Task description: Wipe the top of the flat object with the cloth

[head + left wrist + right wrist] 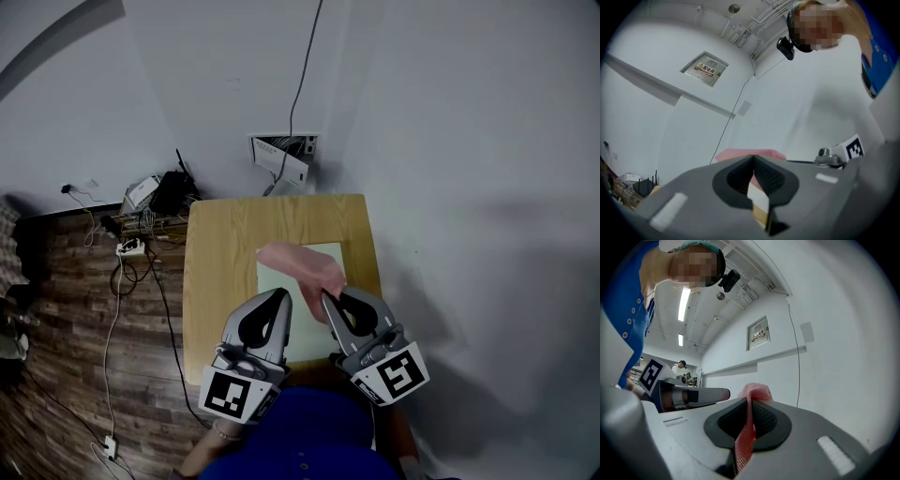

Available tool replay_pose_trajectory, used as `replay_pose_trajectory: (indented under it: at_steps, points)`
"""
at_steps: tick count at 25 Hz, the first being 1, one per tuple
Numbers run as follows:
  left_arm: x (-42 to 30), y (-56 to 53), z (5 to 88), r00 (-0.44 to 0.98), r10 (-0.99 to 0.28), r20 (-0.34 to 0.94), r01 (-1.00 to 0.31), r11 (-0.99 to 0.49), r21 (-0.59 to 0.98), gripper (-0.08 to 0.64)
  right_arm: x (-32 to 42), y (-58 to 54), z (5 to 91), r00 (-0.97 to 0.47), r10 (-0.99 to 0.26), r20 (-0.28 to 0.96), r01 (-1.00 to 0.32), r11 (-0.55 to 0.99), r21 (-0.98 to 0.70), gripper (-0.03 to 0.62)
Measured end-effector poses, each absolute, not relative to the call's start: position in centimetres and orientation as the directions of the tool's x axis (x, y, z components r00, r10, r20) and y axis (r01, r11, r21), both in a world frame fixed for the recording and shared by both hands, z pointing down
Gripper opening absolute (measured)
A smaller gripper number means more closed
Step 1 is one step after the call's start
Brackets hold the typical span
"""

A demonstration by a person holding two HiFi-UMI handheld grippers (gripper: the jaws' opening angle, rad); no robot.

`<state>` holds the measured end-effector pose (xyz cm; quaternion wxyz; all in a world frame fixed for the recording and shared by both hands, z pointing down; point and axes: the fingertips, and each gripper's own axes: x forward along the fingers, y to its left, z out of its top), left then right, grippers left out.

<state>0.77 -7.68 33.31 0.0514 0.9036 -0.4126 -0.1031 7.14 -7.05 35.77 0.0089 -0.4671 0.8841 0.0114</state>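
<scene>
Jaws of our right gripper were clamped on the pink cloth; those of our left gripper pressed together on nothing. The cloth hung just ahead, over the pale flat sheet lying lengthwise toward the table's far edge. The right gripper was nearer, we reckoned.

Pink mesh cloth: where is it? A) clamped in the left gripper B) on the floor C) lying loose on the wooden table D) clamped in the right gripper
D: in the right gripper view the pink mesh cloth runs between the shut jaws of the right gripper; the left gripper is shut on nothing.
</scene>
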Motion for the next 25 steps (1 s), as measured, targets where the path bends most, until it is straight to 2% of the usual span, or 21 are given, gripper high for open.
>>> replay_pose_trajectory:
  at_steps: [3, 6, 25]
  points:
    - [0.9, -7.7, 33.4, 0.637, -0.758, -0.140, -0.737, -0.653, 0.175, 0.002, 7.1, -7.1, 35.9, -0.570, -0.821, -0.019, -0.822, 0.570, 0.010, 0.014]
    - [1.0, -7.4, 35.1, 0.647, -0.758, -0.079, -0.741, -0.650, 0.170, 0.002, 7.2, -7.1, 36.2, -0.569, -0.822, -0.017, -0.822, 0.569, 0.006, 0.013]
    - [1.5, -7.5, 35.3, 0.653, -0.753, -0.079, -0.736, -0.655, 0.168, 0.002, 7.2, -7.1, 36.5, -0.571, -0.821, -0.006, -0.821, 0.571, 0.006, 0.012]
